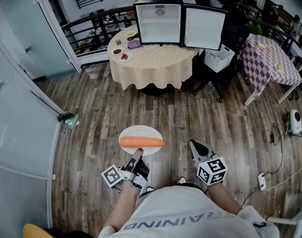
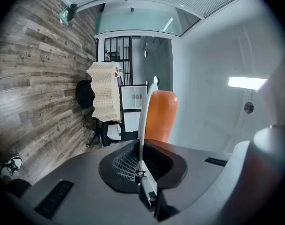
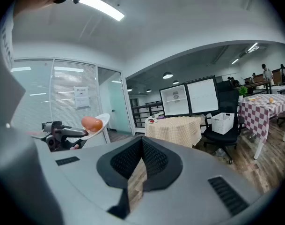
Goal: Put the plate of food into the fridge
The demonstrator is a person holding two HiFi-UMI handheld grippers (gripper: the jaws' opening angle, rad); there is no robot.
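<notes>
Plate (image 1: 135,131) rim between left gripper (image 1: 139,154) jaws, orange food (image 1: 142,142) atop

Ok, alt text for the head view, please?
The left gripper grips the rim of a white plate bearing orange food; the right gripper is shut, empty. Ahead, an open fridge stands on a round table.

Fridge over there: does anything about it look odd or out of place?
Its door stands wide open, and the fridge seems to sit on a round table rather than the floor. Nothing looks spilled or damaged.
</notes>
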